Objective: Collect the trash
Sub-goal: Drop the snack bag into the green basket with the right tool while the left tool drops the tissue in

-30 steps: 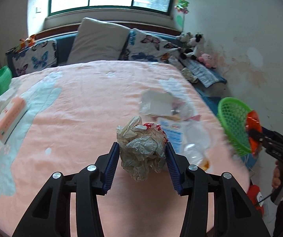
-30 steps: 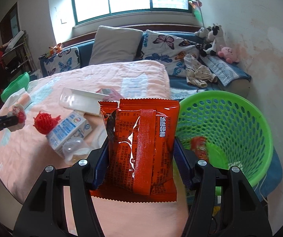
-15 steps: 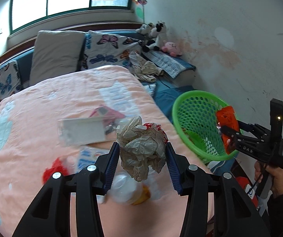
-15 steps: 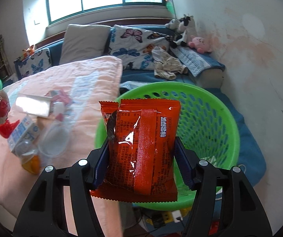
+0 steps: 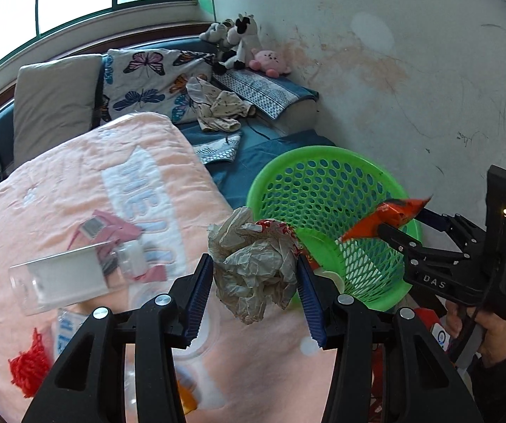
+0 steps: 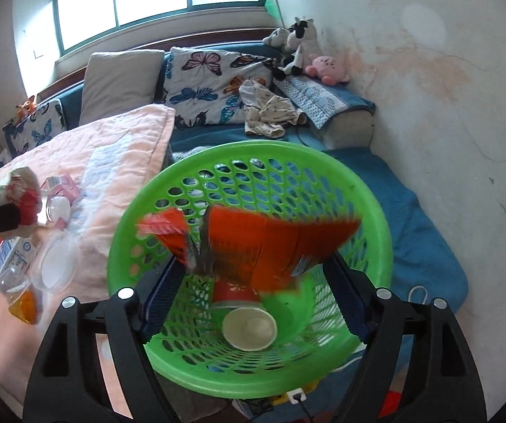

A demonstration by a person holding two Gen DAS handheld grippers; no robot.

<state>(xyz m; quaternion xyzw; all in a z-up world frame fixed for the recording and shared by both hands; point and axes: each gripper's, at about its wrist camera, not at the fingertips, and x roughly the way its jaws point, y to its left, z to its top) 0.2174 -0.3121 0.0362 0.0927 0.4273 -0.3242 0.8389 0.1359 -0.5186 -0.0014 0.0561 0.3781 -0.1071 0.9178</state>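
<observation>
My left gripper [image 5: 254, 294] is shut on a crumpled paper wad [image 5: 254, 264] with a red-printed bit, held over the bed's edge beside the green basket [image 5: 323, 172]. My right gripper [image 6: 253, 292] stands wide open above the basket [image 6: 369, 190]. The orange snack bag [image 6: 270, 243] is blurred and tipping between the spread jaws, over the basket's mouth; it also shows in the left wrist view [image 5: 390, 213]. A paper cup [image 6: 249, 322] lies at the basket's bottom.
On the pink blanket [image 5: 87, 183] lie a clear plastic box [image 5: 59, 282], a pink carton [image 5: 108, 229], a red net [image 5: 29, 366], a milk carton [image 6: 9, 257], a clear lid [image 6: 53, 262] and an orange-capped bottle [image 6: 23, 303]. Pillows and plush toys [image 6: 298, 49] line the back.
My right gripper moved over the basket, opened, and the orange snack bag is slipping out. My left gripper swung right toward the basket with the paper wad.
</observation>
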